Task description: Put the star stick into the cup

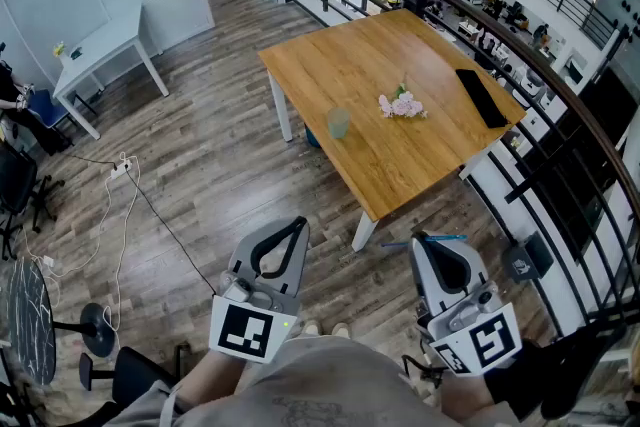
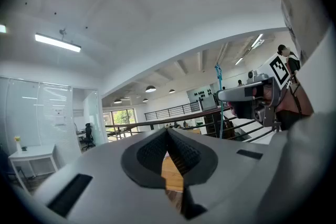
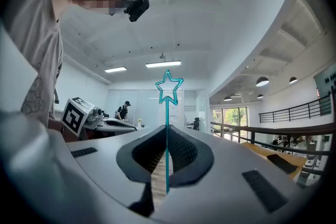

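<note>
The right gripper [image 3: 167, 134], at the head view's lower right, is clamped on the star stick [image 3: 168, 107], whose star stands above the jaws. The left gripper [image 2: 168, 136], at lower centre-left, is closed and empty. The cup [image 1: 338, 123] stands on the table [image 1: 400, 65] at upper centre

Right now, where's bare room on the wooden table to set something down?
Bare: the far half of the table, behind the cup and flowers, and the near corner in front of the flowers. Tightest: the gaps from cup to flowers and from flowers to the black slab.
</note>
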